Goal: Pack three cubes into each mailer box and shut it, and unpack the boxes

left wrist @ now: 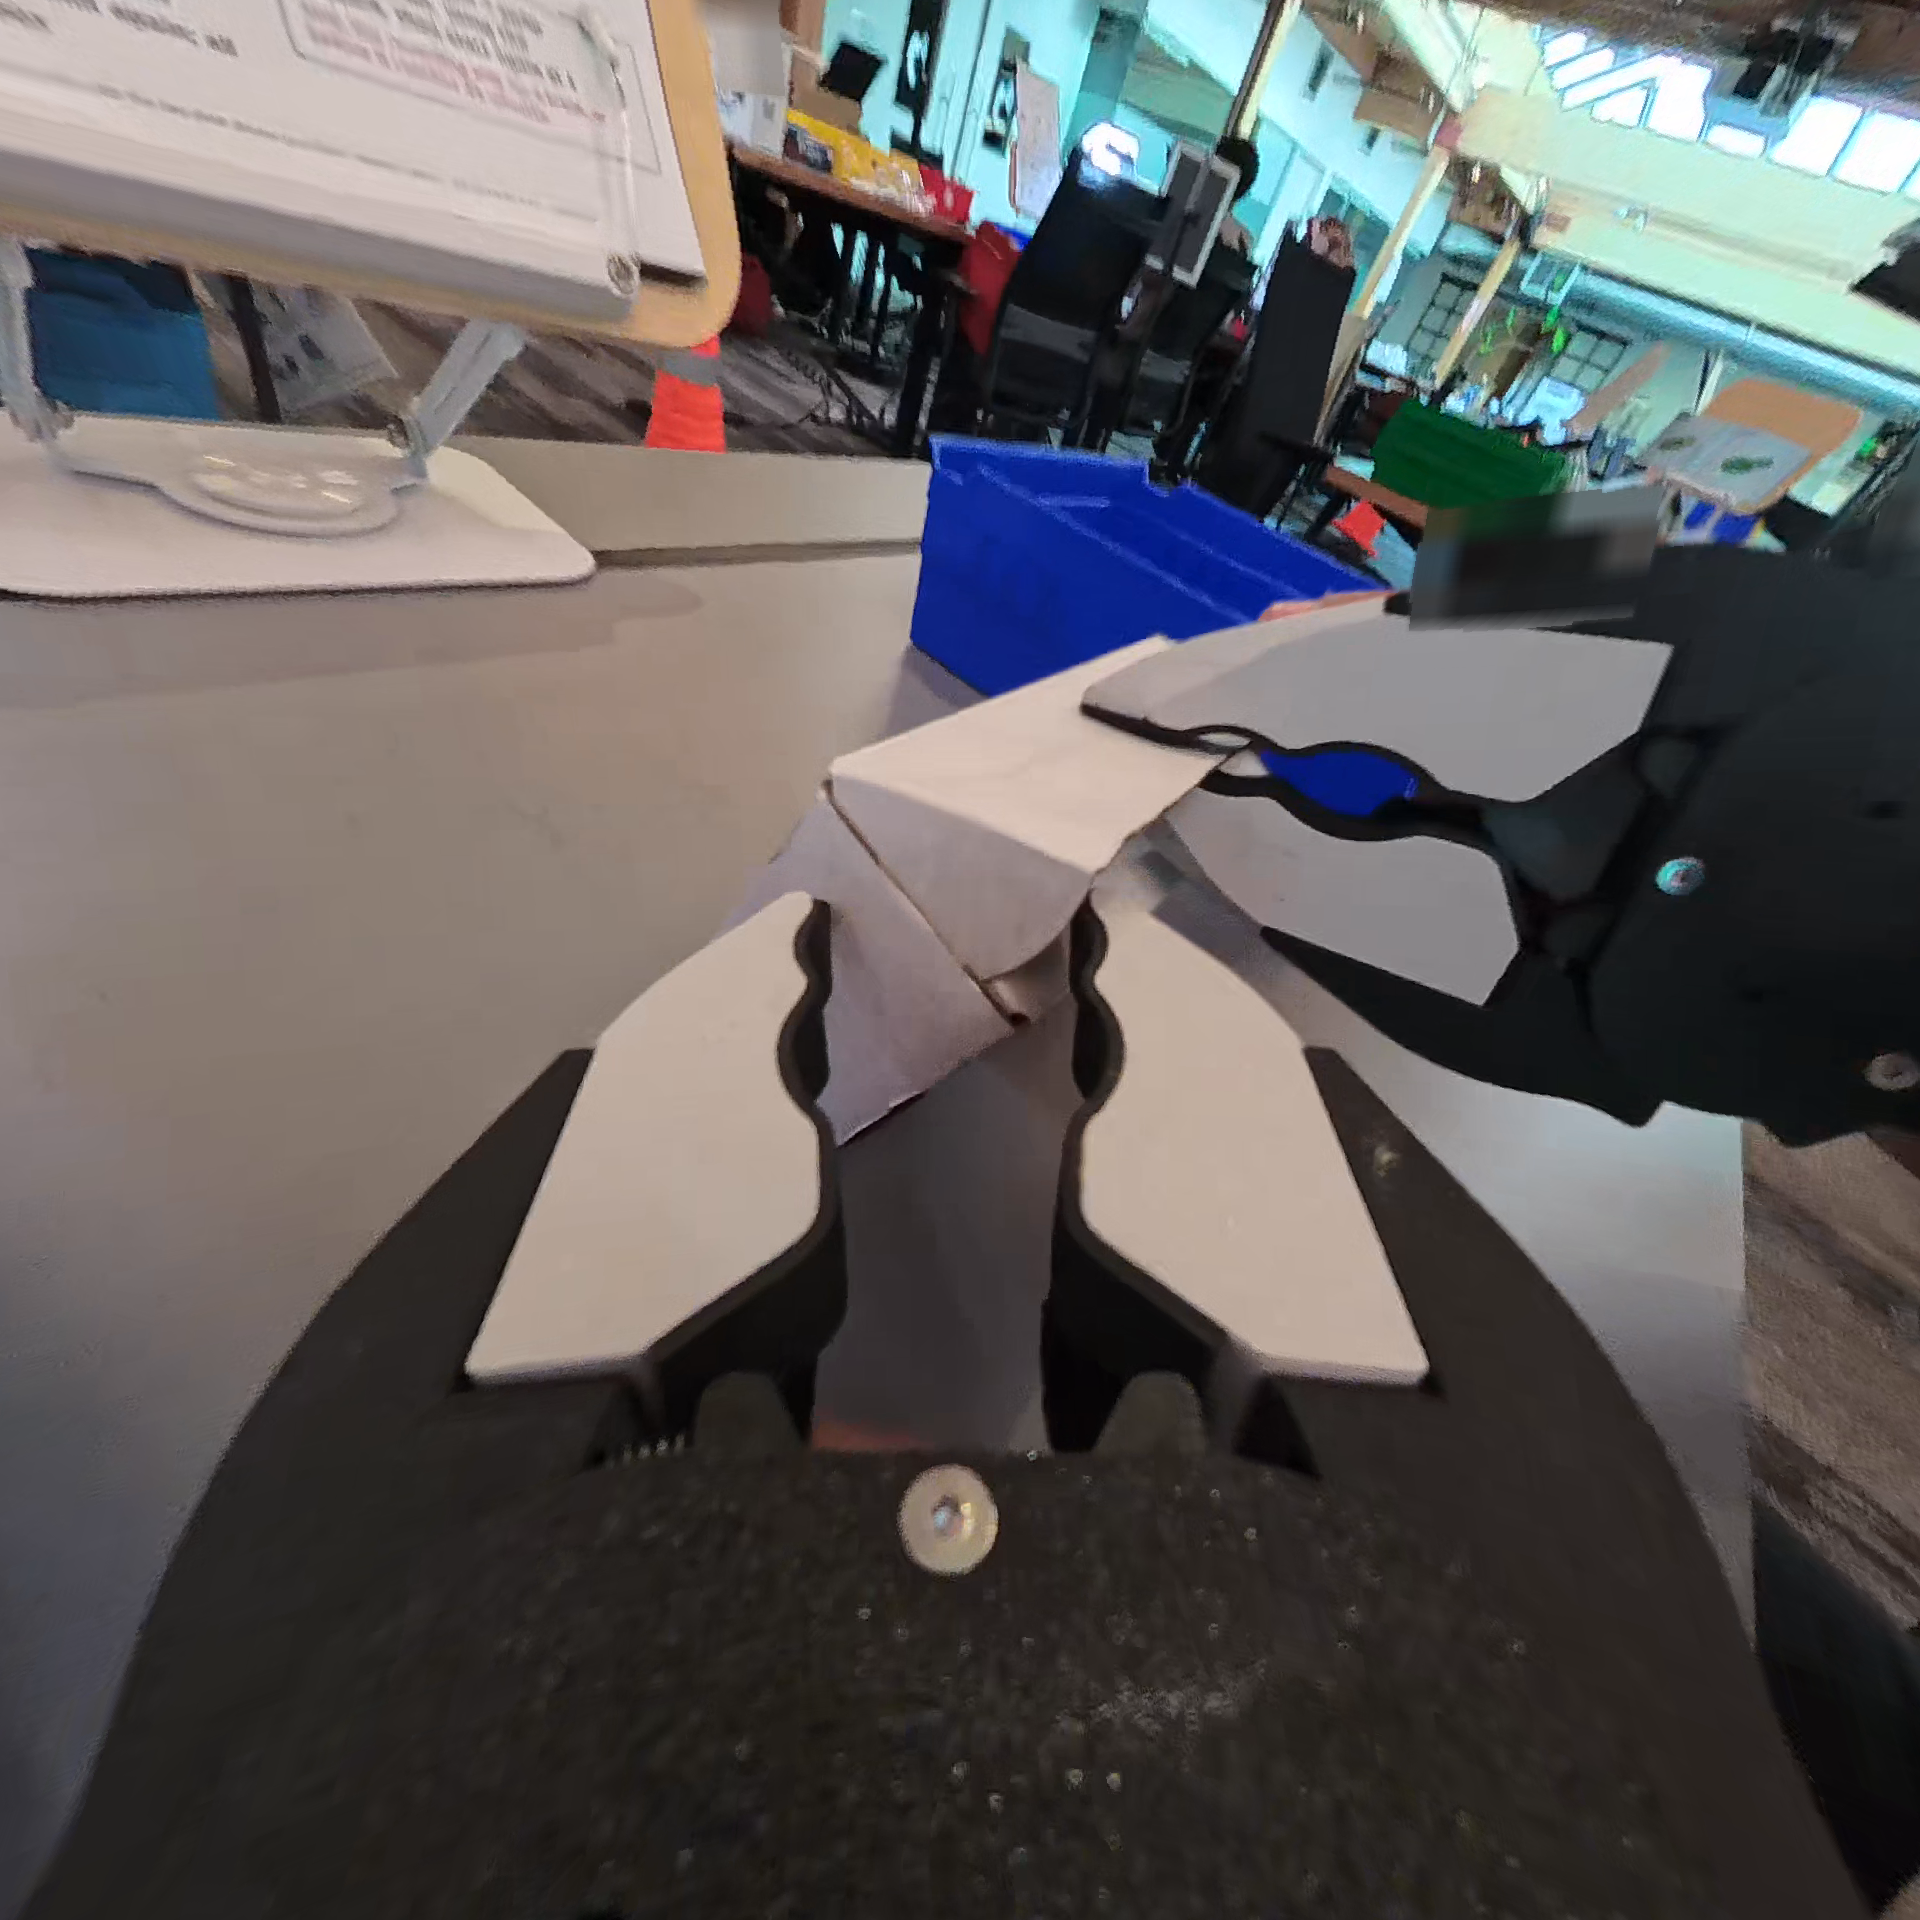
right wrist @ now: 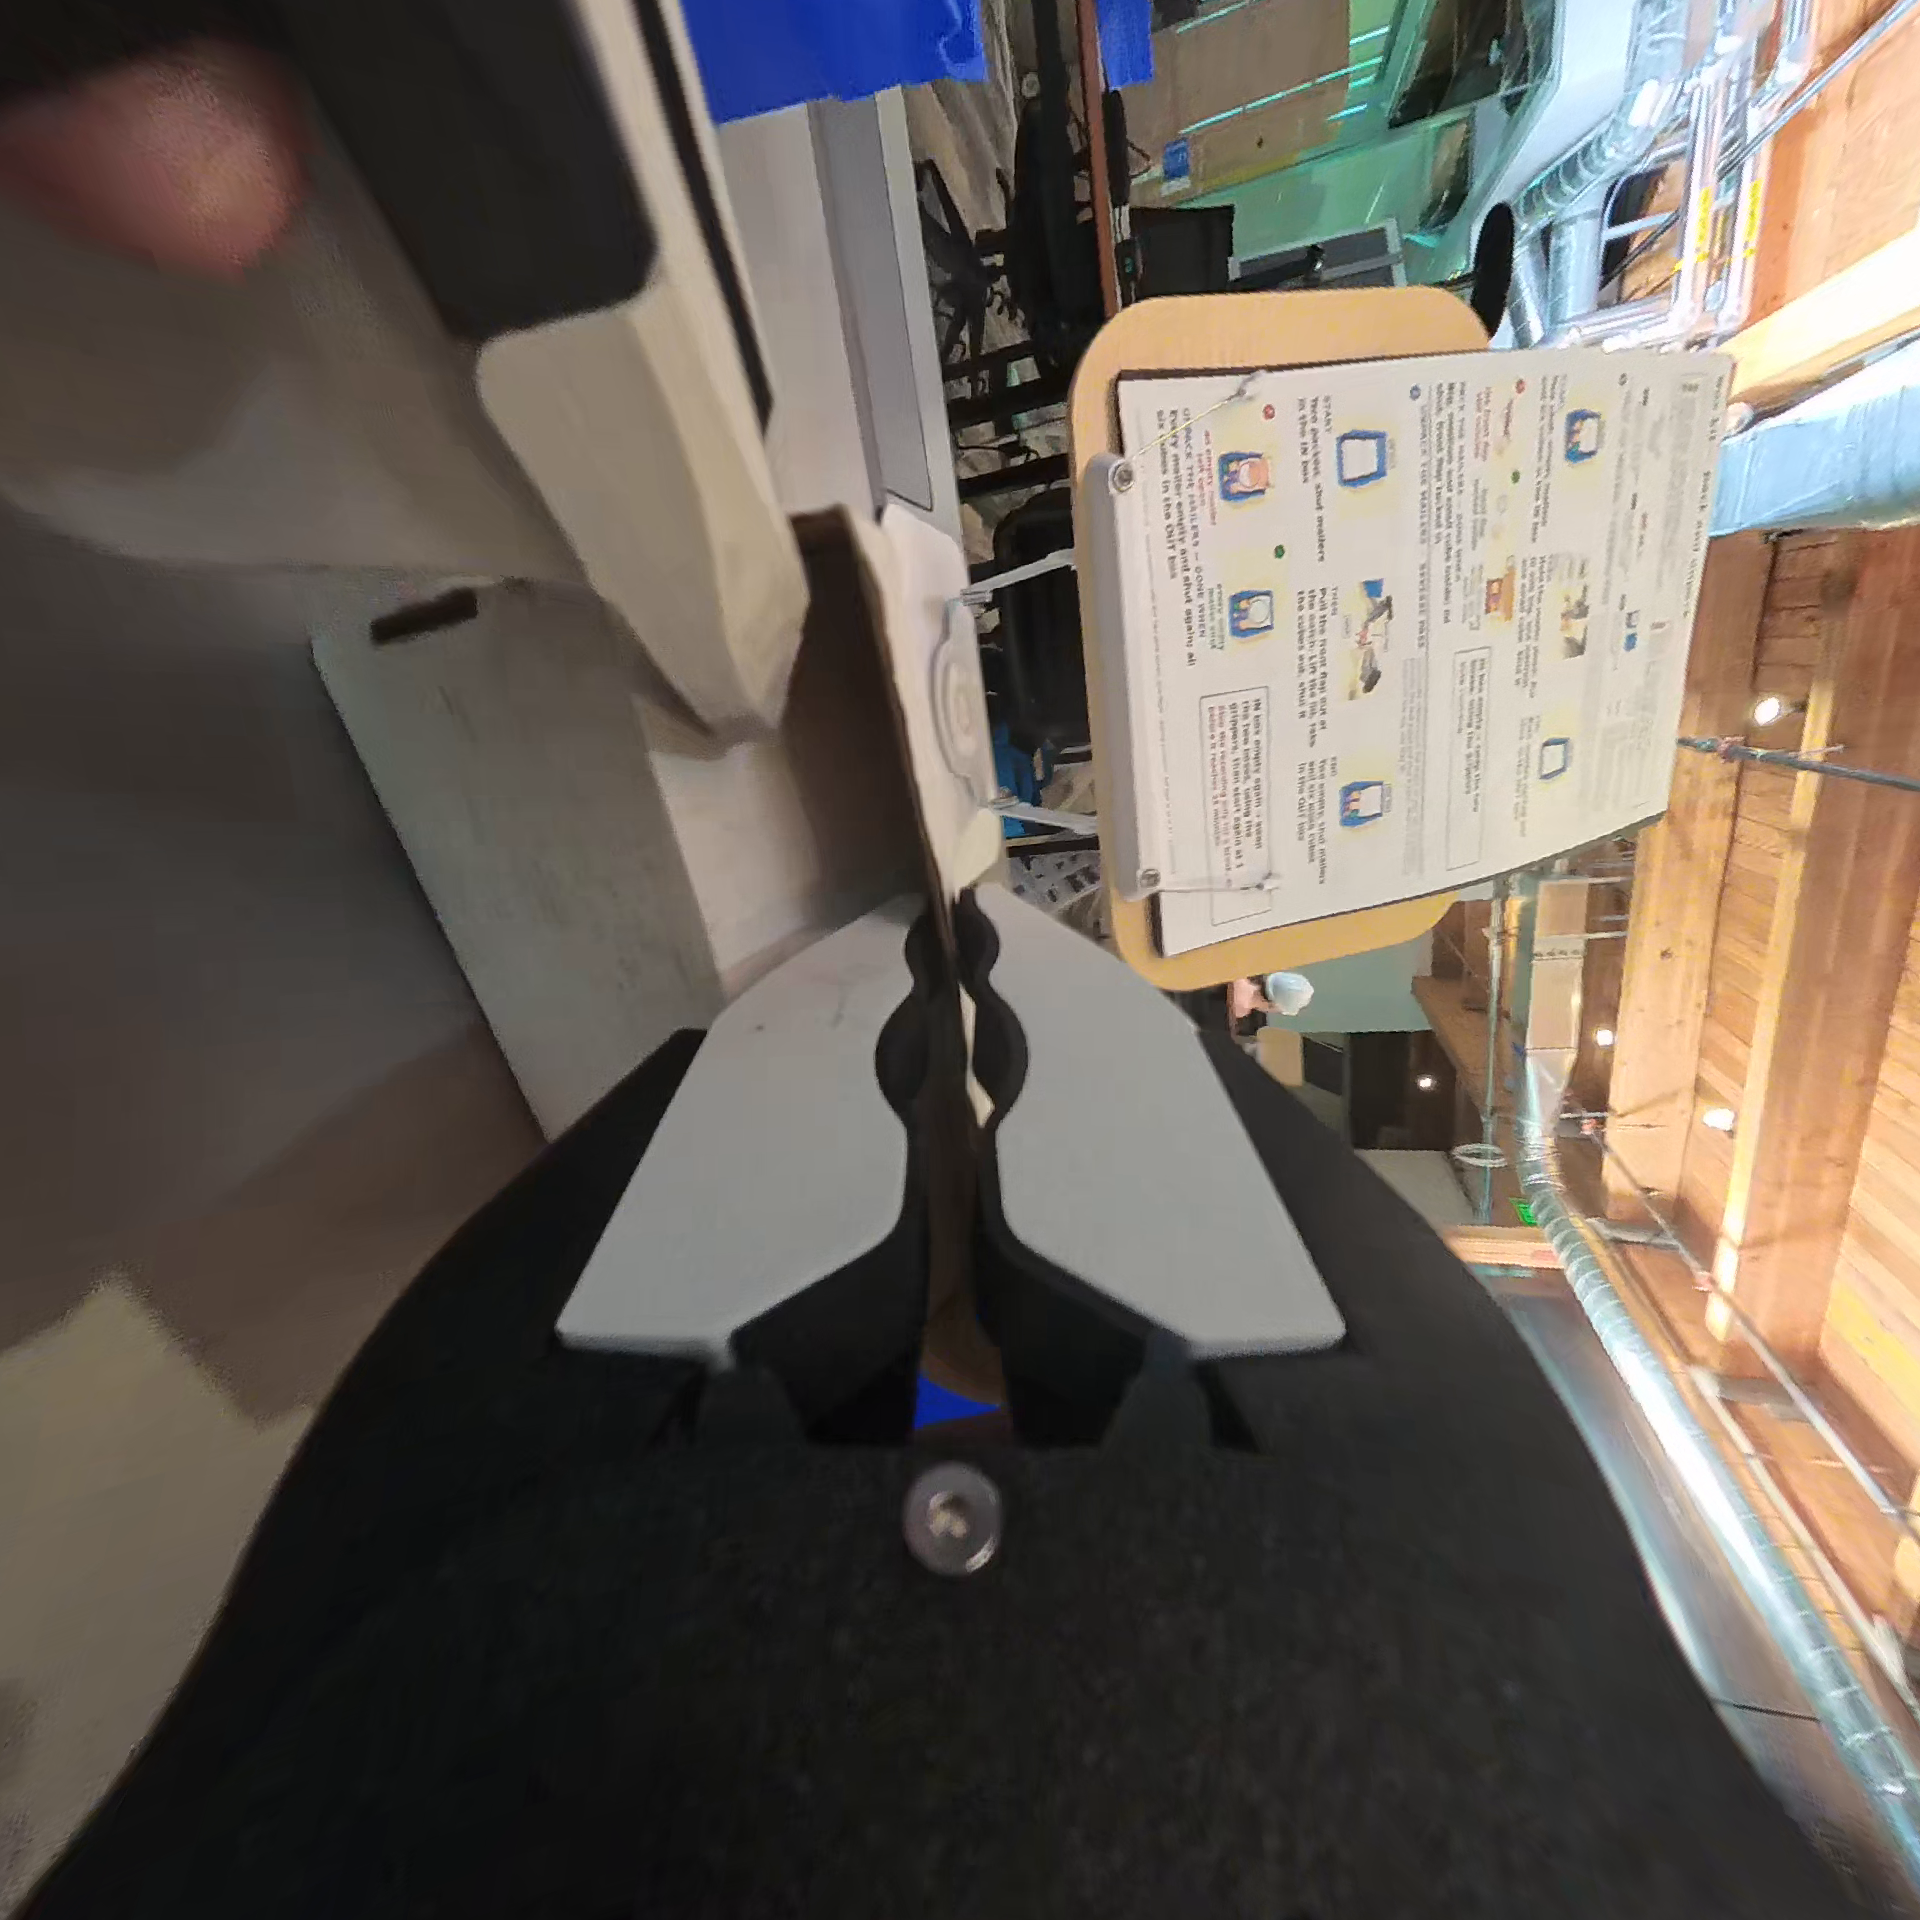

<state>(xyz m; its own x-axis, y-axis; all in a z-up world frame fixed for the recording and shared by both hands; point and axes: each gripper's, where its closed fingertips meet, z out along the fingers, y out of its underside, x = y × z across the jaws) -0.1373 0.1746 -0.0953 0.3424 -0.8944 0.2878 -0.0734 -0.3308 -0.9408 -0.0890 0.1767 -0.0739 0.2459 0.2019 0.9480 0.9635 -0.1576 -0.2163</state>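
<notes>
two grippers on one mailer box

the left gripper [left wrist: 948, 940], fingers spread, flanks the white mailer box's [left wrist: 997, 831] folded corner on the grey table [left wrist: 364, 831]. right of the box, the right gripper [left wrist: 1226, 743] pinches its flap; a blue bin [left wrist: 1049, 561] stands behind.

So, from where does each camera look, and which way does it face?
Left wrist view: on the left gripper, low over the grey table, facing the white mailer box, blue bin and right gripper.
Right wrist view: on the right gripper, rolled sideways, jaws shut on a box flap, facing the instruction sheet.
Shared: box, both grippers, the sheet's stand.
</notes>
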